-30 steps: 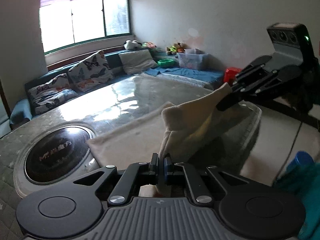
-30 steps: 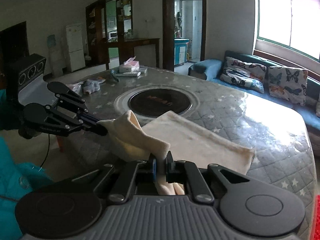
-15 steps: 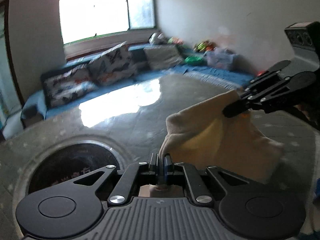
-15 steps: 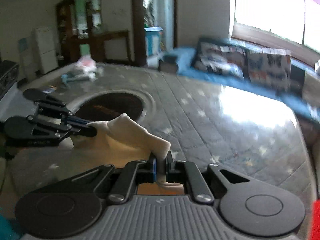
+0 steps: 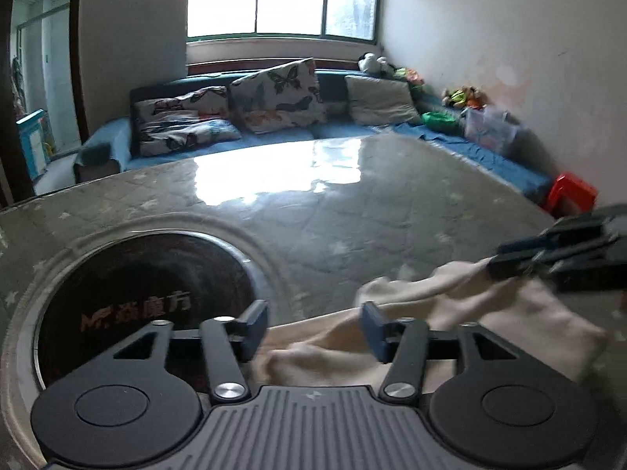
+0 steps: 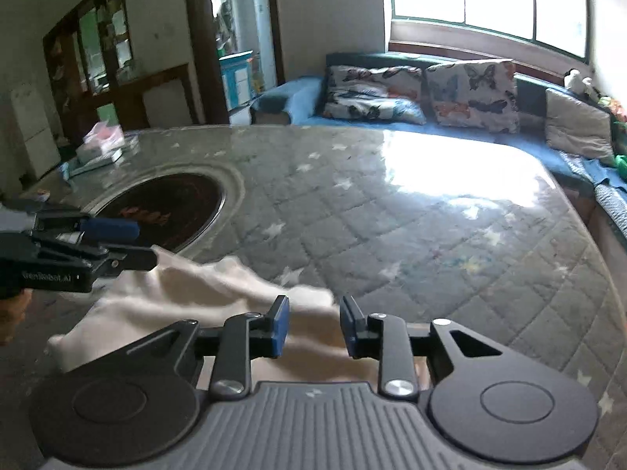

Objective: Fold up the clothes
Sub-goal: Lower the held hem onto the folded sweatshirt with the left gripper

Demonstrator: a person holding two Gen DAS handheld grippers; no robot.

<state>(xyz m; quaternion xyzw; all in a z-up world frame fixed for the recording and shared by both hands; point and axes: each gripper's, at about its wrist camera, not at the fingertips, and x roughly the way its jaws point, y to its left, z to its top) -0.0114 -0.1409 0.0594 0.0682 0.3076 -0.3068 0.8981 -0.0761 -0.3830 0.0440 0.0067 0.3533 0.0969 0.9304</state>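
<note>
Both grippers are gaping wide, gripping nothing: the left gripper [image 5: 313,327] and right gripper [image 6: 313,327] are hiding the blurred cream fabric garment's [image 5: 490,321] near edge; it is lying lengthwise across the lower frame on the grey quilted glass-topped table [image 6: 431,215]

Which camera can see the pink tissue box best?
The right wrist view. The tissue box sits at the table's far left edge, small but clear. The left wrist view faces the window and sofa, so it doesn't show the box at all.
</note>
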